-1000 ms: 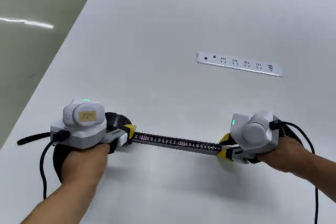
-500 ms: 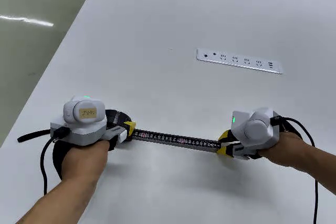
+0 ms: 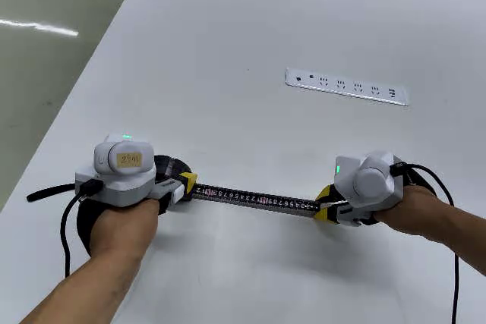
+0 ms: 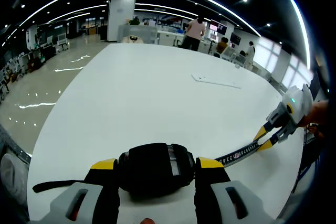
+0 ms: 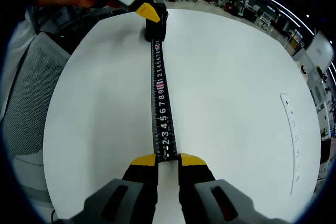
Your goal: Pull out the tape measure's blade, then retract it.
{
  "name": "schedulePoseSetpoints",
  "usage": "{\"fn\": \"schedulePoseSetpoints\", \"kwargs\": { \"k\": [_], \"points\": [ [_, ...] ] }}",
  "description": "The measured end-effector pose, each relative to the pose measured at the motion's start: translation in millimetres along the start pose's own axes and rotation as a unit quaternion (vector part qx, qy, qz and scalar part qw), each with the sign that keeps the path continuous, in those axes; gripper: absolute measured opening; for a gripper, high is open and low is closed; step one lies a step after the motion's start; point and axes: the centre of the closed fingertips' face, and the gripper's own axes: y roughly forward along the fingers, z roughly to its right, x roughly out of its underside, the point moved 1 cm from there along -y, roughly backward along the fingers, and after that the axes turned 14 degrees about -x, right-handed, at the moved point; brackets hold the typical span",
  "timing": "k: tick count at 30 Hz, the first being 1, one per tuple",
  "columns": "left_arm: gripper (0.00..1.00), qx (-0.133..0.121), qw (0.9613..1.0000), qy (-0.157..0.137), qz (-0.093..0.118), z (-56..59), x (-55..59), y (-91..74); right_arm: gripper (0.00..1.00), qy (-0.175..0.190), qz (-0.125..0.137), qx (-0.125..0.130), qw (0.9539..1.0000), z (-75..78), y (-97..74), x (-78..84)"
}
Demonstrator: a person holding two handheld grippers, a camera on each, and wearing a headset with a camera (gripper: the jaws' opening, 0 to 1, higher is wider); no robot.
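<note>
On the white workbench [image 3: 228, 28], near its front edge, my left gripper [image 4: 156, 168] is clamped around the black tape measure case [image 4: 152, 156]. My right gripper [image 5: 168, 159] pinches the tip of the blade [image 5: 159, 98], which is stretched straight between the two.

left gripper [image 3: 182, 187] low at left, jaws clamped; right gripper [image 3: 325, 205] opposite, jaws pinched close, tips facing each other
</note>
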Motion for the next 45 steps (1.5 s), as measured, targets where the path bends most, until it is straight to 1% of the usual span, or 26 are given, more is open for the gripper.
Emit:
{"fn": "schedulePoseSetpoints", "kwargs": {
  "k": [9, 31, 38, 39, 45],
  "points": [
    [0.53, 0.001, 1.0, 0.004, 0.003, -0.3, -0.2, 0.2, 0.13, 0.001, 0.004, -0.002, 1.0, 0.4, 0.9, -1.1],
    [0.53, 0.005, 0.9999, 0.004, 0.009, -0.4, -0.2, 1.6, 0.13, -0.006, 0.011, 0.0, 0.9999, 1.2, 6.5, -13.6],
    [0.53, 0.005, 0.9999, 0.004, 0.01, -0.2, -0.4, 1.1, 0.13, -0.007, 0.011, 0.0, 0.9999, 1.0, 6.9, -14.6],
    [0.53, 0.007, 0.9999, 0.004, 0.009, 0.2, -0.6, -0.2, 0.13, -0.009, 0.012, 0.0, 0.9999, 1.6, 8.4, -18.5],
    [0.53, 0.007, 0.9999, 0.005, 0.007, -0.3, -0.4, 1.1, 0.13, -0.012, 0.014, 0.0, 0.9998, 2.0, 11.1, -23.9]
  ]
}}
